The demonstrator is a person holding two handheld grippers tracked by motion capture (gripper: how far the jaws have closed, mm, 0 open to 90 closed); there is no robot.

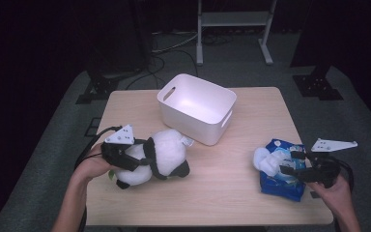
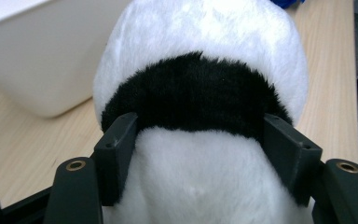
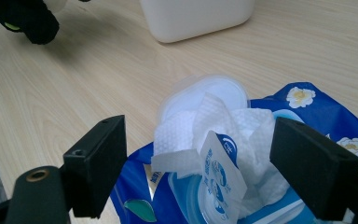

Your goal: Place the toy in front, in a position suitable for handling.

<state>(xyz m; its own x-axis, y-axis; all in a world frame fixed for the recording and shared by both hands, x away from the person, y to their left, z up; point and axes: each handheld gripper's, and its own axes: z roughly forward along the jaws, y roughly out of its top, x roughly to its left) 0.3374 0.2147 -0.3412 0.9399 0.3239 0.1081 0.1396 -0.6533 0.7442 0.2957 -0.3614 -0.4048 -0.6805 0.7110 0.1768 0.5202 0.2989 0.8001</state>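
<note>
A black-and-white plush panda [image 1: 162, 153] is at the table's front left, near the white bin [image 1: 196, 107]. My left gripper [image 1: 140, 157] is shut on the panda [image 2: 200, 121], its two jaws pressing into the plush on either side of the black band. At the front right lies a blue pack of wet wipes [image 1: 282, 169] with its lid flipped up and a white wipe [image 3: 205, 130] sticking out. My right gripper [image 1: 286, 162] hovers over the pack, open, and its jaws [image 3: 200, 163] stand wide on both sides of the wipe without touching it.
The white bin [image 3: 196, 16] stands empty at the middle back of the wooden table [image 1: 232, 188]. Bare tabletop lies between the panda and the wipes pack. Beyond the table is dark floor with cables and a metal stand [image 1: 234, 29].
</note>
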